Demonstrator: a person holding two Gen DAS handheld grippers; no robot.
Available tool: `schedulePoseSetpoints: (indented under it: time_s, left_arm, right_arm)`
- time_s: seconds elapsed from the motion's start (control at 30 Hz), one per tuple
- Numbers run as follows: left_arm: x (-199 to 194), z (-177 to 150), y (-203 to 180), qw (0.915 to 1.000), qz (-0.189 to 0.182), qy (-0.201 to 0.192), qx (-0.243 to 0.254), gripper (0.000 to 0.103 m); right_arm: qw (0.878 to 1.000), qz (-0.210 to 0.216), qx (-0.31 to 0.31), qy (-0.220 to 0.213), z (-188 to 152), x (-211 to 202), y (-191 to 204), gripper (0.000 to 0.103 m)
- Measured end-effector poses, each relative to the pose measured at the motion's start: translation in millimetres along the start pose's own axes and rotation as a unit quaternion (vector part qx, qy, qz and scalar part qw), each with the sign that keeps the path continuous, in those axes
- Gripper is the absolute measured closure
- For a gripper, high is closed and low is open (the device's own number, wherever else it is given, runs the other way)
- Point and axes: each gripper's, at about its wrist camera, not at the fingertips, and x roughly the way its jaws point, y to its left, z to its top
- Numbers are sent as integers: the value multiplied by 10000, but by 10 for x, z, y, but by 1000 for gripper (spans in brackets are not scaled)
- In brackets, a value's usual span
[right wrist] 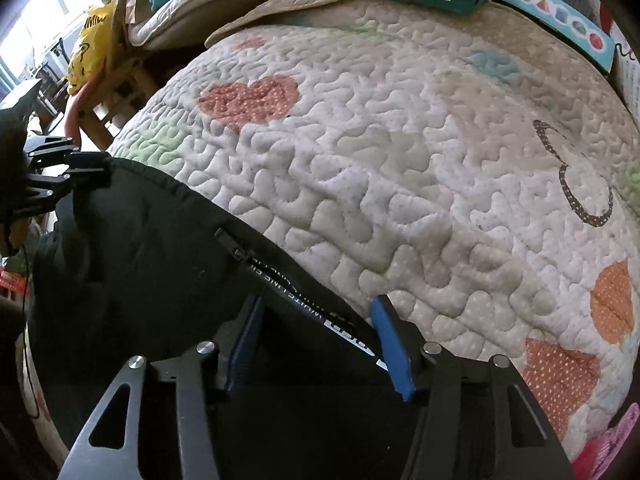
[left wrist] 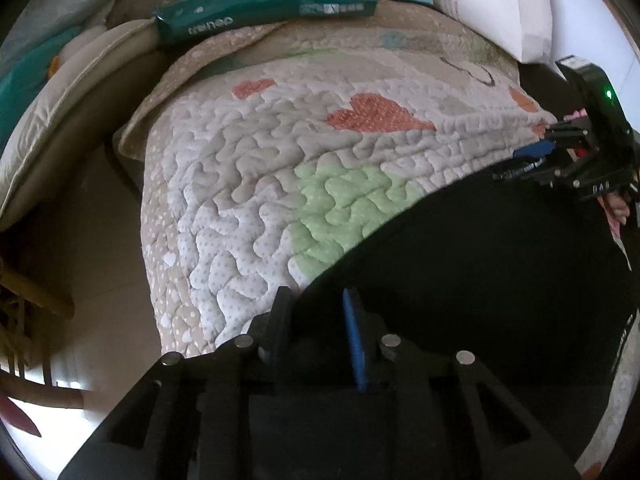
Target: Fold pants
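pants (right wrist: 132, 264): black, lying flat on the quilted bed (right wrist: 400, 152), no fold visible yet
left hand-held gripper (left wrist: 316, 300): narrow gap, pinching the pants' edge
right hand-held gripper (right wrist: 320, 320): half open, straddling the printed edge, not clamped
left to do: basically all the folding

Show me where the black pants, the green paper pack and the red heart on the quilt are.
black pants (right wrist: 132, 264): right wrist view, on the dark fabric left of the zipper.
green paper pack (left wrist: 256, 10): left wrist view, on its long side face.
red heart (right wrist: 250, 98): right wrist view, middle of the patch.
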Motion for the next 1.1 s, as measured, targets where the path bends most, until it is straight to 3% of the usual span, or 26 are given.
schedulePoseSetpoints:
  time_s: [0.13,0.17,0.2,0.23,0.27,0.33,0.5,0.77,1.1]
  left_arm:
    - [24,4,25,10000,3,-60,-32,70]
    - [18,16,22,10000,-4,-9,-16,74]
    - [5,31,17,10000,-46,34,-12,87]
    - [-15,39,7,10000,-73,42,3,97]
    - [-29,41,-7,9999,-85,47,35,97]
    - [-56,31,-63,9999,37,23,156,98]
    - [-214,-13,-221,9989,246,-71,404,98]
    - [-866,-101,-428,9965,368,-674,328,98]
    - [-1345,-804,-742,9967,342,-729,-20,98]
  right_arm:
    - [9996,-238,-149,-14,56,54,68,42]
    - [9996,-266,-125,0,64,69,75,42]
    - [9996,-283,-98,10,61,63,73,46]
    - [9996,-262,-92,14,65,55,91,59]
    - [9996,-267,-95,6,68,37,109,73]
    - [9996,-263,-60,-8,65,-10,148,92]
    - [9985,-520,-29,-161,39,-197,269,94]
    - [9970,-645,27,-419,-279,-735,575,95]
    - [9971,-618,47,-434,-1077,-1126,1182,95]
